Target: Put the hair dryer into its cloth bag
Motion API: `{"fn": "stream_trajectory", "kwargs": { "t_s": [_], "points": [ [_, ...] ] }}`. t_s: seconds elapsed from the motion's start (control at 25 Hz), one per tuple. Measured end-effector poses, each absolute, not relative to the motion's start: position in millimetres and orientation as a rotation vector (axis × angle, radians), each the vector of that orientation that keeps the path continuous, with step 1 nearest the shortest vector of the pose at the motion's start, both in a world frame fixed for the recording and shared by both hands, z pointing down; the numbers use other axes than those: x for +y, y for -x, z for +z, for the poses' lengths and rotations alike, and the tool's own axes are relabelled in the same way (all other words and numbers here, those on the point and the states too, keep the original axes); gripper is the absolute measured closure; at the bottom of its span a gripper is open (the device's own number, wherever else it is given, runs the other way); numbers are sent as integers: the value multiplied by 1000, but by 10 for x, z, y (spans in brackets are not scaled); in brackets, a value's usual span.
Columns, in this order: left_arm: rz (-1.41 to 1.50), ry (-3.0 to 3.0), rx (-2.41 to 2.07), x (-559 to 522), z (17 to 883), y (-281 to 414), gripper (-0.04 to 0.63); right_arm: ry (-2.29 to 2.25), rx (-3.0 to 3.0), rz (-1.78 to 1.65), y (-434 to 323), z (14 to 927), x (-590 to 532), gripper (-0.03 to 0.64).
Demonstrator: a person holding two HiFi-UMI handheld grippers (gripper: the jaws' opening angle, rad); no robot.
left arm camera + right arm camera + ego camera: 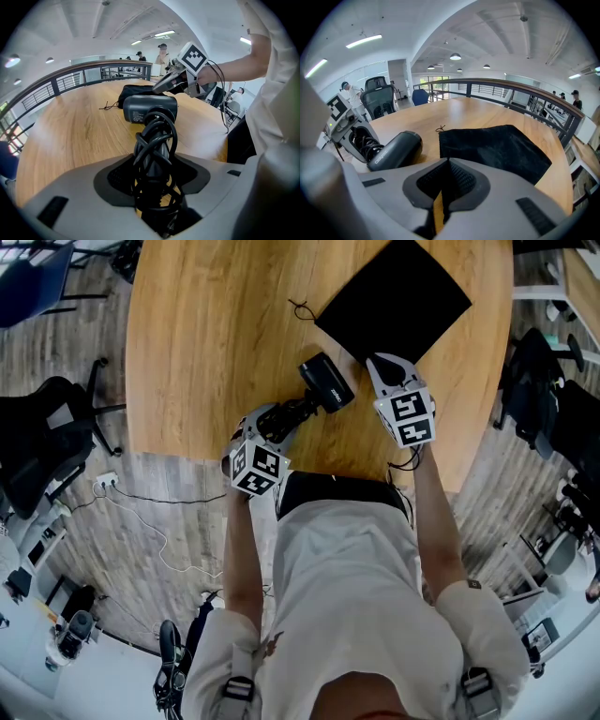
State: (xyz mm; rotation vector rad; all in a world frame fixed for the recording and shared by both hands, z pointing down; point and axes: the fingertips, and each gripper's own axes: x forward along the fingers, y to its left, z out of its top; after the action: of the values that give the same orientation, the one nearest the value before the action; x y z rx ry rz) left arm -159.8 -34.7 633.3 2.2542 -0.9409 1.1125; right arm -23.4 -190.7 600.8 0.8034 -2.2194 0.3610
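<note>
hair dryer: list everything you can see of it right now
Dark grey-black hair dryer, matte plastic by the look: a short barrel with a printed label on one end and light lettering along its side. Its black cord is coiled around the handle, and the left gripper is shut on that wrapped handle, with the barrel pointing away from the person over the wooden table. It is close beside the black cloth bag, not inside it; whether it rests on the table is unclear.
</note>
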Motion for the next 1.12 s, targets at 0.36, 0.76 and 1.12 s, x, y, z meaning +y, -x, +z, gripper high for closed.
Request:
{"fn": "stream_trajectory", "kwargs": {
  "t_s": [0.36, 0.76, 1.12],
  "points": [
    [1111, -2270, -949, -381, 6277, 1585, 356, -797, -2234, 346, 297, 5936, -1840, 589],
    [1109, -2280, -933, -412, 6268, 1573, 356, -783, -2258, 355, 451, 5820, -1704, 589],
    [1120, -2293, -928, -446, 6273, 1551, 356, -759, -2290, 349, 569, 5732, -1534, 589]
  ]
}}
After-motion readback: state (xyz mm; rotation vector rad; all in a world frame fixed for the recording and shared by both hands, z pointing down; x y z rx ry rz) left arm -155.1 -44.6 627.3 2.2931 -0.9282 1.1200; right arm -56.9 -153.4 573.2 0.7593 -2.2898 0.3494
